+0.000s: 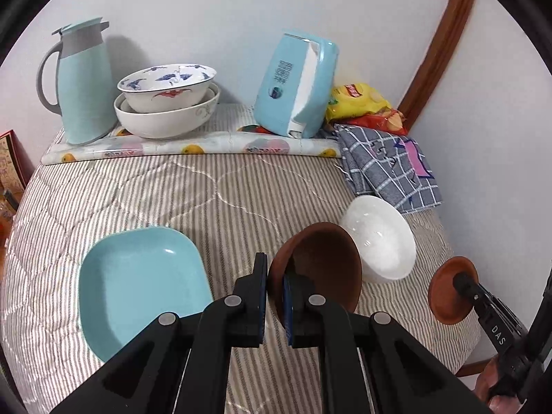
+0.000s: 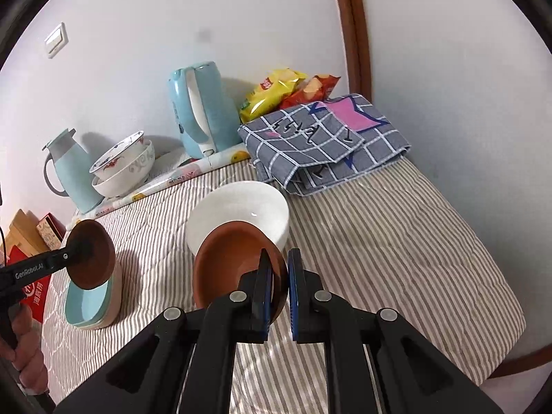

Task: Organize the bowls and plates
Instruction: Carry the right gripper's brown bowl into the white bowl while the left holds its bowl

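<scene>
Brown dishes fill both tools: the left gripper (image 1: pixel 275 296) is clamped on the rim of one brown bowl (image 1: pixel 324 262), lifted above the striped tablecloth (image 1: pixel 207 200), and the right gripper (image 2: pixel 280 289) pinches the rim of a second brown dish (image 2: pixel 227 265), also held up. Between them a white bowl (image 2: pixel 241 214) sits on the cloth; a light blue square plate (image 1: pixel 138 283) lies by the left tool. Farther back, two patterned bowls (image 1: pixel 165 103) are nested beside a pale blue jug (image 1: pixel 82 82).
</scene>
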The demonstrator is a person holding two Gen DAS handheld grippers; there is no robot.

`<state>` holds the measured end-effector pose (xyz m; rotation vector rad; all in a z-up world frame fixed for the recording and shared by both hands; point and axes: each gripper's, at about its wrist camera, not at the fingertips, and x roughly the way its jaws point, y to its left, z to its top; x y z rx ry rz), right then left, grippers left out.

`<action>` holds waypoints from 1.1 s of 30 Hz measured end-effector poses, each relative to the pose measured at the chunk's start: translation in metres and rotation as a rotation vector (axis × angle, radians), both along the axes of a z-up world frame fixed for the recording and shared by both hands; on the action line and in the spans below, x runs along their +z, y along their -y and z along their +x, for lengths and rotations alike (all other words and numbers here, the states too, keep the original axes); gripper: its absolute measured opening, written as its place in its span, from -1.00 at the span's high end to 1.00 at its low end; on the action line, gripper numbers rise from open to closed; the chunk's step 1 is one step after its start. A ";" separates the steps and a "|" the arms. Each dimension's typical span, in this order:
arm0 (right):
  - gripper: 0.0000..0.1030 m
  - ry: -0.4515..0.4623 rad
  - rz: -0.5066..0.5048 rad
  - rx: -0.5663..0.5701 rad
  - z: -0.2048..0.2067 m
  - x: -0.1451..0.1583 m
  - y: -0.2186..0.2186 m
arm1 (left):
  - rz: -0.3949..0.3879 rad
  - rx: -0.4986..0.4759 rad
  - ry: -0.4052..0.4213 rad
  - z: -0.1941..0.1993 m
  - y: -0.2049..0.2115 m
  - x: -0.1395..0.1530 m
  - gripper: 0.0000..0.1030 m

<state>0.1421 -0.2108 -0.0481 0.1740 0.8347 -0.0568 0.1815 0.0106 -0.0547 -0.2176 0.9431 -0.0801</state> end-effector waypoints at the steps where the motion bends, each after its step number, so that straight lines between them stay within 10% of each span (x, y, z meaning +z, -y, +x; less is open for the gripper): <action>1: 0.83 -0.002 -0.002 0.005 0.004 -0.001 -0.002 | -0.001 0.008 -0.001 0.003 -0.003 -0.001 0.84; 33: 0.83 -0.187 -0.053 0.055 0.124 -0.078 -0.020 | -0.020 0.080 -0.042 0.063 -0.038 -0.035 0.84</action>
